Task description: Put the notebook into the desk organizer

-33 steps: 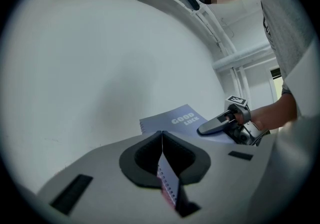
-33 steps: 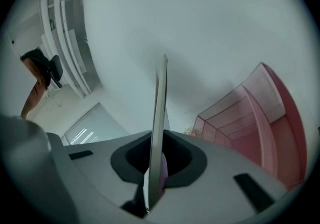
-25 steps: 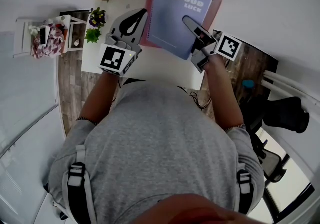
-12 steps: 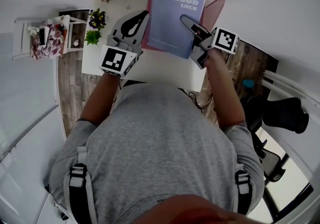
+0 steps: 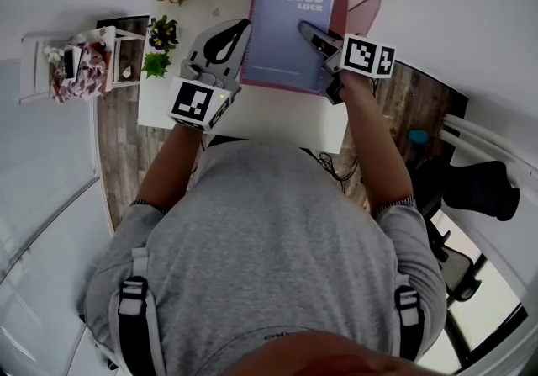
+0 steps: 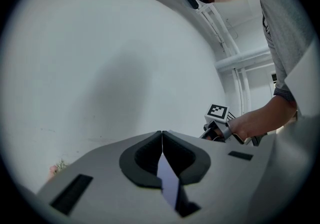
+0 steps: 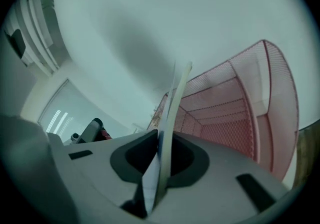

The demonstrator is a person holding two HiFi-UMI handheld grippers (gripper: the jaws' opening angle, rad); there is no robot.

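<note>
Right gripper view: pinching notebook point(image 7: 176, 92) edgewise with right gripper point(image 7: 161, 140), jaws just eased slightly wider; left gripper point(image 6: 162, 135) pressed together, empty. Probably light, floppy (slick cover): best gripped near spine.

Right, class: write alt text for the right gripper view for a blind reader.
The right gripper, jaws just opened slightly, pinches the edge of a notebook. A pink mesh desk organizer stands beyond it on the right, before a white wall.
</note>
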